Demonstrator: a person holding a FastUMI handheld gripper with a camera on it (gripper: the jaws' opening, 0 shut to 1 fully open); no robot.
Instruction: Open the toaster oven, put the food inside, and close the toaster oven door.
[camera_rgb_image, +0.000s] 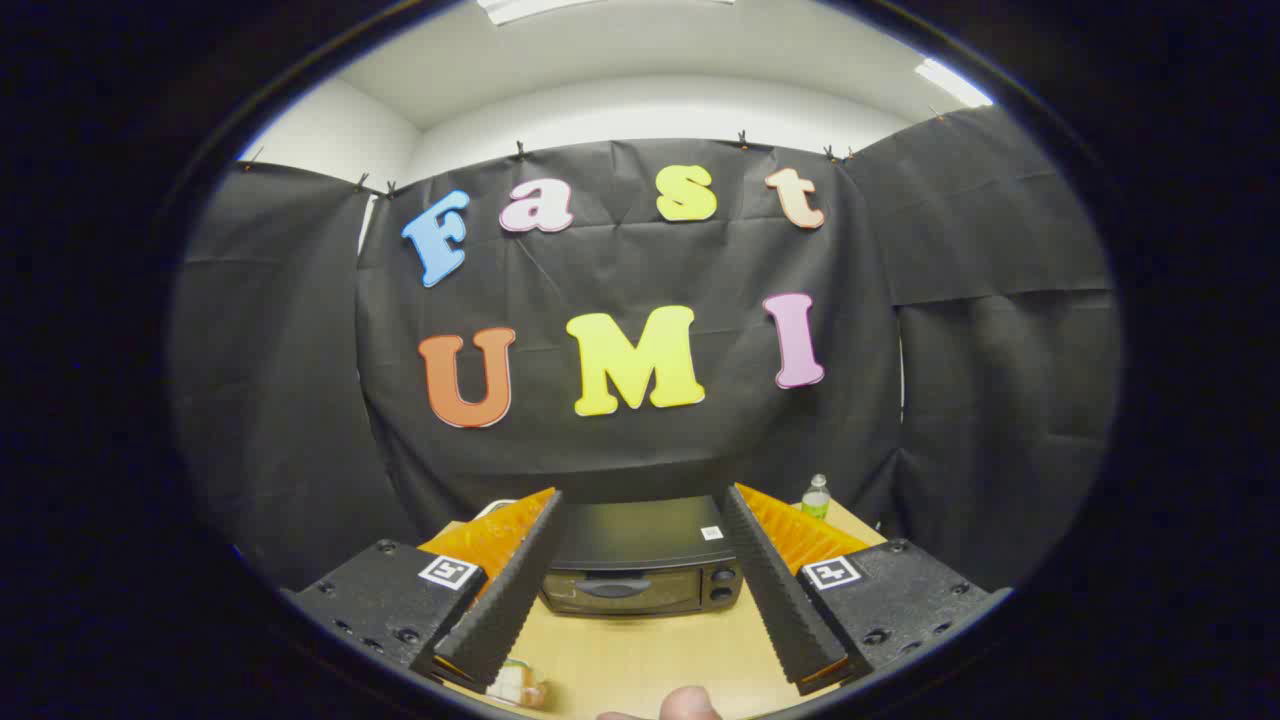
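A dark toaster oven (640, 565) stands on the wooden table (640, 655), its glass door shut, with a handle across the front and two knobs on its right side. It sits beyond my fingers, framed between them. My gripper (640, 505) is open wide, held above the table, with nothing between the fingers (515, 590). A piece of food (520, 686) in a pale wrapper lies on the table near me, just under the left finger and partly hidden by it.
A small clear bottle with a green label (816, 497) stands behind the oven to the right. A fingertip of a person's hand (688, 704) shows at the near table edge. Black cloth walls close the booth behind the table.
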